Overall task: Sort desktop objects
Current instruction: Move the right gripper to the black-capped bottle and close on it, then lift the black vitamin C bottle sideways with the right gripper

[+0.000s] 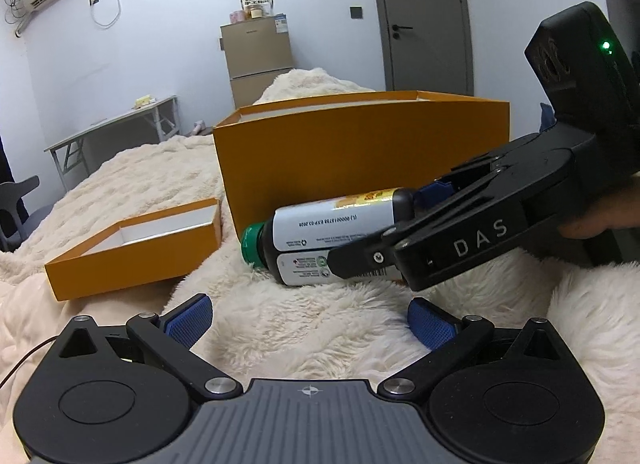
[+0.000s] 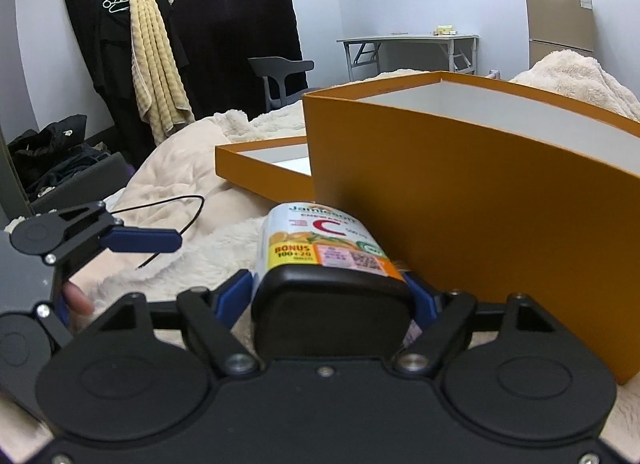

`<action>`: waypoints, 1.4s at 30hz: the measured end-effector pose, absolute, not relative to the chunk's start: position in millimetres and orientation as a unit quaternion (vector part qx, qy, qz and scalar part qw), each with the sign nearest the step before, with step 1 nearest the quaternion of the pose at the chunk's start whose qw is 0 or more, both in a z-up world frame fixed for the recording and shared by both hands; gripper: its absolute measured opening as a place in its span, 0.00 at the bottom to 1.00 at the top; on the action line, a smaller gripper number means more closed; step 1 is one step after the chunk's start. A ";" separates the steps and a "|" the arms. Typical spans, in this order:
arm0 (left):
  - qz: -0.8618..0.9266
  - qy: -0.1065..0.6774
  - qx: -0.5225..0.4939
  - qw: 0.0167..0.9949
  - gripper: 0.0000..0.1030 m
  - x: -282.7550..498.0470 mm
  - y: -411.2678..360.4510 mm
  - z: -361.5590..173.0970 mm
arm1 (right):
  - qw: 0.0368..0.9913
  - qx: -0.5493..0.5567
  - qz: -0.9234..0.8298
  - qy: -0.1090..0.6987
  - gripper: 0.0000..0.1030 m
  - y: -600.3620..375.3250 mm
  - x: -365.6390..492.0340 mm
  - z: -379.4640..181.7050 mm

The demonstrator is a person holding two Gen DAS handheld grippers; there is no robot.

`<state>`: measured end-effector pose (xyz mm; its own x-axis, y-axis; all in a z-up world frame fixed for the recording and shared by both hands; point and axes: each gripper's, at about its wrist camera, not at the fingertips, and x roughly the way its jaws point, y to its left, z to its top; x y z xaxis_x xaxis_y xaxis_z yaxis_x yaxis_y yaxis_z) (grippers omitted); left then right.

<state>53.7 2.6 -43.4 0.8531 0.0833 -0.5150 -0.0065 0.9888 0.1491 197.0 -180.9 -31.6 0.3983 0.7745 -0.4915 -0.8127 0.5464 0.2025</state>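
A vitamin bottle [image 1: 316,236] with a green cap [image 1: 252,245] lies on its side on the fluffy blanket, against the front wall of a tall orange box [image 1: 360,156]. My right gripper [image 1: 384,224] comes in from the right and is shut on the bottle's dark base. In the right wrist view the bottle [image 2: 324,244] sits between the blue pads [image 2: 234,296], label up, cap end away. My left gripper [image 1: 308,320] stands open just short of the bottle, holding nothing. One of its fingers [image 2: 140,242] shows at the left of the right wrist view.
A shallow orange lid [image 1: 132,240] lies open side up, left of the box. The cream blanket [image 1: 280,328] covers the whole surface in folds. A thin black cable [image 2: 176,204] loops behind the left gripper. A folding table, fridge, chair and door stand further back.
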 end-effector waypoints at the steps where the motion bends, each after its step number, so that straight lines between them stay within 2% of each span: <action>1: 0.023 0.270 0.072 0.960 1.00 53.8 2.5 -43.6 | 0.835 -0.028 0.476 0.274 0.76 -183.0 197.8 -31.1; 16: 0.018 0.269 0.079 0.960 1.00 53.2 2.1 -44.7 | 0.841 -0.029 0.484 0.240 0.75 -276.6 181.4 -3.2; 21: 0.018 0.269 0.079 0.960 1.00 52.6 1.7 -45.7 | 0.857 -0.035 0.462 0.227 0.82 -308.4 179.7 6.2; 23: 0.017 0.270 0.079 0.959 1.00 52.5 2.1 -45.9 | 0.869 -0.042 0.447 0.210 0.92 -313.6 175.6 11.4; 28: 0.018 0.269 0.079 0.960 1.00 52.3 1.5 -46.0 | 0.872 -0.074 0.447 0.187 0.97 -304.7 167.1 11.7; 37: 0.018 0.269 0.079 0.960 1.00 52.0 0.3 -47.9 | 0.852 -0.170 0.450 0.206 1.00 -262.2 165.3 -24.1; 42: 0.018 0.270 0.079 0.960 1.00 51.8 -0.4 -48.0 | 0.849 -0.176 0.448 0.218 1.00 -257.4 170.8 -36.1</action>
<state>51.8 -0.4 -48.0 0.8539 0.0775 -0.5146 0.0078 0.9868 0.1615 170.8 -257.4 -36.1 0.5047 0.6838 -0.5270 -0.8368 0.5376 -0.1039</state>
